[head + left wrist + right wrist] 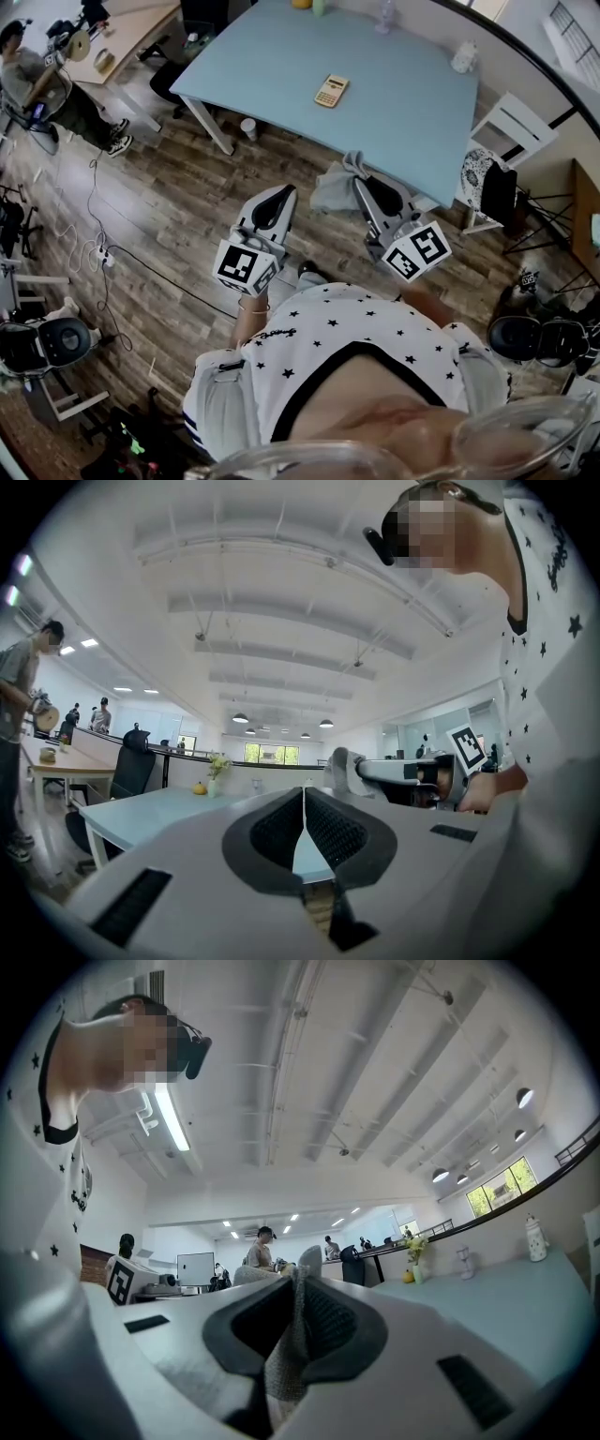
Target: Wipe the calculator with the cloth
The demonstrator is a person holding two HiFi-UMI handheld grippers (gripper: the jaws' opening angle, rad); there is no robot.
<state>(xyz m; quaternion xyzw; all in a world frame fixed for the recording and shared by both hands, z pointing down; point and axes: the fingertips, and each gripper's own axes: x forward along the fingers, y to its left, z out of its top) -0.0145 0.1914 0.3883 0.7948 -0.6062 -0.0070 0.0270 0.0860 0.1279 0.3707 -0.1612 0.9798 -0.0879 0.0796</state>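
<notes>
On the table (pixel 403 103), at twelve o'clock from the right tool (pixel 363 190) clamped on the cloth (pixel 330 190), lies the calculator (pixel 331 90), well apart; the left tool (pixel 280 197) is closed, empty.

Noted: cream-yellow calculator (pixel 331 90); pale blue table (pixel 412 112); grey cloth (pixel 333 187); brown wood-plank floor (pixel 169 216); white shirt (pixel 356 323), black stars, black neckline.
</notes>
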